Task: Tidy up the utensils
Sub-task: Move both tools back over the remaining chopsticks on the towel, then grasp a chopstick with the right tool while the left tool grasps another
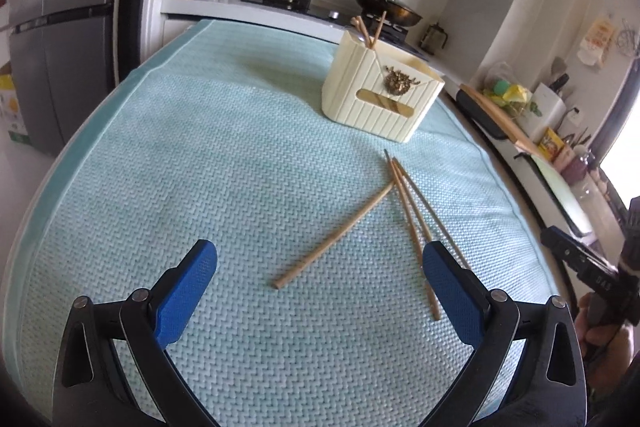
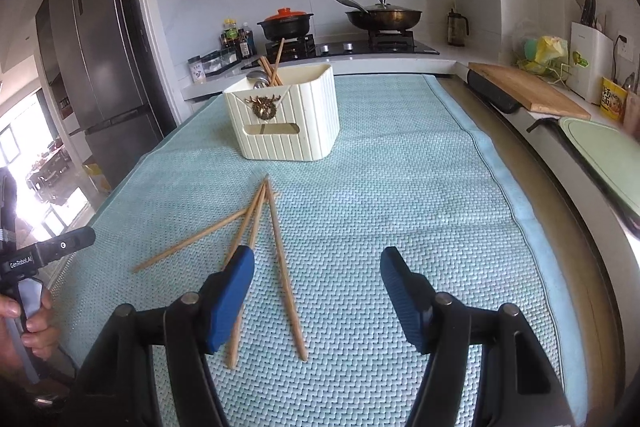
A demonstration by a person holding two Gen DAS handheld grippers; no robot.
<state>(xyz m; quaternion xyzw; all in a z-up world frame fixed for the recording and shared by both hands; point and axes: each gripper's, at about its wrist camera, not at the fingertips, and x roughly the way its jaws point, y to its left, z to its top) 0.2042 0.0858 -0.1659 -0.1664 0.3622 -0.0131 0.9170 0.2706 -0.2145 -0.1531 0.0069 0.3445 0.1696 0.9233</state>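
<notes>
From the left wrist, the left gripper (image 1: 320,281) gapes empty over the blue mat (image 1: 200,147); loose chopsticks (image 1: 334,235) lie crossed before the cream holder (image 1: 380,99). They look light, stiff, slippery (best pinched mid-length).

From the right wrist, the right gripper (image 2: 318,291) gapes empty too. The other tool reads "GenRoboLAI".

The right tongs (image 2: 317,257) covered the near parts of two chopsticks (image 2: 256,215) with their left pad. The holder (image 2: 286,119) hid the lower lengths of the chopsticks in the holder (image 2: 276,61) and most of a metal utensil (image 2: 256,78) beside them. The person's left hand (image 2: 30,323) was cut off at the picture's left edge. Labels on the far bottles (image 2: 236,41) were too small to read.
</notes>
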